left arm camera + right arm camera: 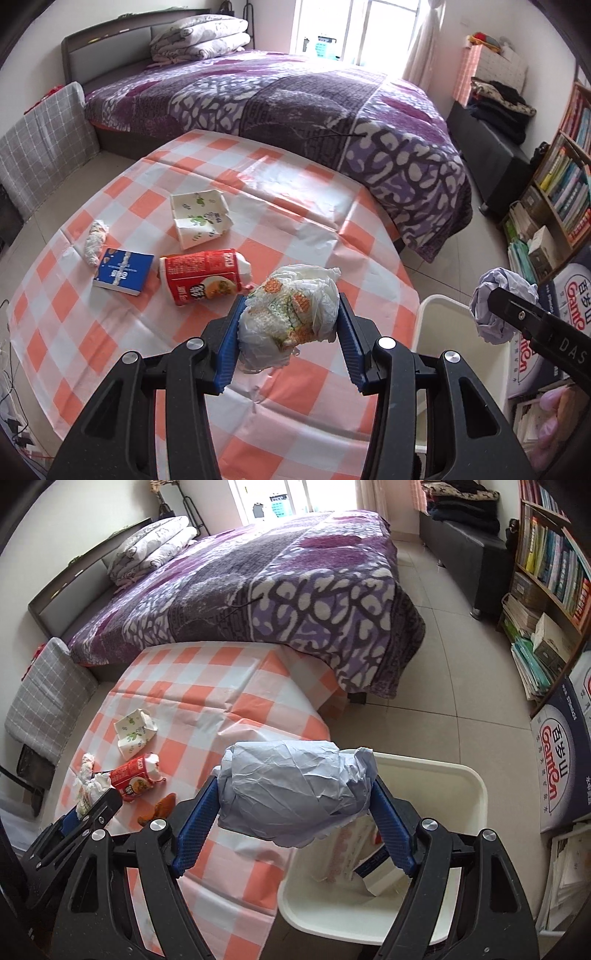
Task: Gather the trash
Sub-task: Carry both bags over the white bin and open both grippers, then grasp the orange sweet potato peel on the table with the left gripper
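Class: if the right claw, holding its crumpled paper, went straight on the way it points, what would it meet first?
Probably the white plastic bin: the right claw, shut on the crumpled pale-blue paper wad, points down over its near rim, though depth is unclear.

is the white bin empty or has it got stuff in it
Not empty: the white bin already holds a blue-and-white carton and a pale wrapper.

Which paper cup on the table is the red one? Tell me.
The red cup, lying on its side beside the blue booklet. The other cup, farther back, is white with green print and crushed flat.

A purple-patterned bed (295, 107) (quilts folded at its head) fronts a bright window (354, 26); bookshelf (546, 554) opposite.
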The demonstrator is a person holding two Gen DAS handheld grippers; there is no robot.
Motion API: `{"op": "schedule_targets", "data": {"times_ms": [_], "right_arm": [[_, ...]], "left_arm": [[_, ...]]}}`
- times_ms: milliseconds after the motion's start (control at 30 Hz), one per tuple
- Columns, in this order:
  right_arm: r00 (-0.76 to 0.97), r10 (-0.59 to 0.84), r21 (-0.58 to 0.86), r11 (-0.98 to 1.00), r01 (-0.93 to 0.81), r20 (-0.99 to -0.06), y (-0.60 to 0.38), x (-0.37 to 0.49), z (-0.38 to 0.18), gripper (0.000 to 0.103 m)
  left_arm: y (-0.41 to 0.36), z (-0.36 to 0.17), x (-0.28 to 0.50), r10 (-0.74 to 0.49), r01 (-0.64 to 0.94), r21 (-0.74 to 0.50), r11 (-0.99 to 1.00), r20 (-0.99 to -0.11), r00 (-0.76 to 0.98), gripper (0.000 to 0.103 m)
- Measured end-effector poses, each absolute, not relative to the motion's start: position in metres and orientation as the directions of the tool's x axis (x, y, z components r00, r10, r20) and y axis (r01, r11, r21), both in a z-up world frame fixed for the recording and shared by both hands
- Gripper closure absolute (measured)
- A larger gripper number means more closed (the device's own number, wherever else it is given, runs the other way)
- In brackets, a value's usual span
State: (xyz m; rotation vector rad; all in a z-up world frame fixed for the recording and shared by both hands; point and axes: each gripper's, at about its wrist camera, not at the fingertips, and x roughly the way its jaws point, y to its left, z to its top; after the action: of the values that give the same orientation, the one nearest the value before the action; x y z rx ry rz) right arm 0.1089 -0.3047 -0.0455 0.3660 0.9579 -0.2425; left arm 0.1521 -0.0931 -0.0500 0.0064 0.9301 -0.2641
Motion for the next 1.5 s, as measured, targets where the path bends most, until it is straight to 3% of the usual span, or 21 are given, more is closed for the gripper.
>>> {"op": "schedule_targets", "data": {"times_ms": [633,1100,1167,1233,1500], "right_arm": [[0.565,-0.127,0.277,0.770,0.574,-0.815,-0.416,0.050,-0.041,0.015],[0.582,-0.132,0.347,0.690,0.635,-0.802,-0.459,0.030,-0.041,0.012],[0.581,-0.132,0.350,0.685,0.639,-0.803,-0.460,0.029,-0.041,0.012],[0.580,-0.131,0.354,0.678,0.644,-0.804,-0.461,0.029,-0.042,0.012],[0.573,-0.122,0.348,0.685,0.640,-0.811,-0.448,0.039,-0.044,0.010]], "left_arm": [[-0.212,-0.083,0.107,-0.382,0.466,-0.180,0.866,-0.840,0.386,0.056],[-0.267,-0.100,0.074,-0.464,0.586,-0.253,0.770,-0.852,0.242,0.054],[-0.270,-0.100,0.071,-0.479,0.596,-0.270,0.756,-0.849,0.223,0.051],[-0.271,-0.101,0.070,-0.479,0.596,-0.274,0.755,-0.850,0.217,0.037],[-0.250,-0.101,0.080,-0.439,0.568,-0.234,0.789,-0.861,0.255,0.031]]}}
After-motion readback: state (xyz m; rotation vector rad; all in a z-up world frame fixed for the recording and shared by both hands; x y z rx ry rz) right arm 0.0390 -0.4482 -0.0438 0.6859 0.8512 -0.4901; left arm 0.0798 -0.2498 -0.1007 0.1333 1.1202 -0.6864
